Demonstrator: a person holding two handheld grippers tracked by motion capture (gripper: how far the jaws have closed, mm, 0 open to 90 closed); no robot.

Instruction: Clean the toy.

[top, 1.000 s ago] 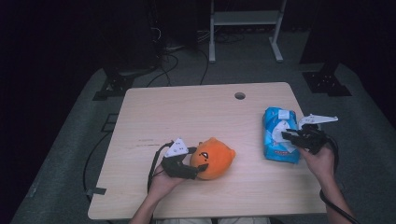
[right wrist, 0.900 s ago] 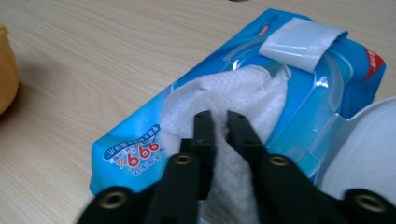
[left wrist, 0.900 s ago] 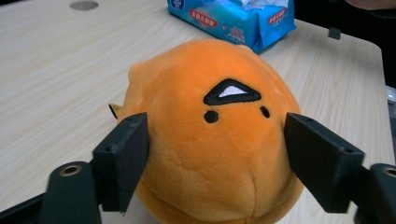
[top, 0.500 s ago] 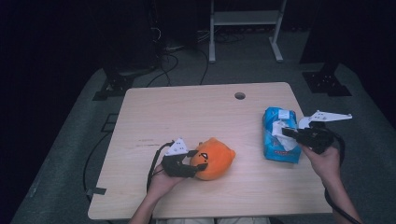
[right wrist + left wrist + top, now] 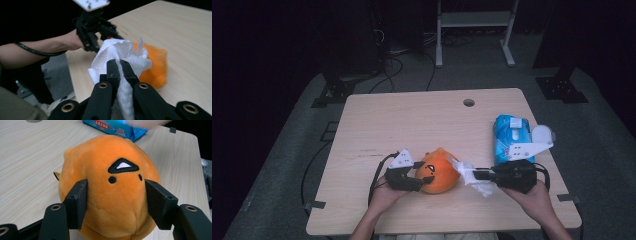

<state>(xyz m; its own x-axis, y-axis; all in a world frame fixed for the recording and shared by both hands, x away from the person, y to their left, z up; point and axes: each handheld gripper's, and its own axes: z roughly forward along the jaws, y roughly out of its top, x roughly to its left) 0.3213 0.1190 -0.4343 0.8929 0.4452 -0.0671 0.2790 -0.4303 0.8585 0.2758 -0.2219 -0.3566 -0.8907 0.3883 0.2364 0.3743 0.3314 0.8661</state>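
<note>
Fingers [image 5: 77, 203] of your left gripper [image 5: 404, 181] press into both flanks of the orange plush toy [image 5: 439, 172], having just been closing on it; the soft body bulges between them, so you have it firmly grasped. That toy sits on the wooden surface [image 5: 412, 120] close to its near edge, roughly midway along it, with its stitched face turned up in the left gripper view.

Your right gripper [image 5: 477, 175] is clenched on a white wipe [image 5: 473, 177]; in the right gripper view its fingers [image 5: 112, 70] meet with the crumpled sheet pinched between them and fanning out above. From the high view the wipe's free end lies just beside the toy's right side, perhaps brushing it, though the blur there keeps that unsure.

Near the right edge of the surface lies the blue wipe pack [image 5: 511, 137], its white lid flipped open, well apart from the toy. A round cable hole [image 5: 469, 102] sits near the far edge.
</note>
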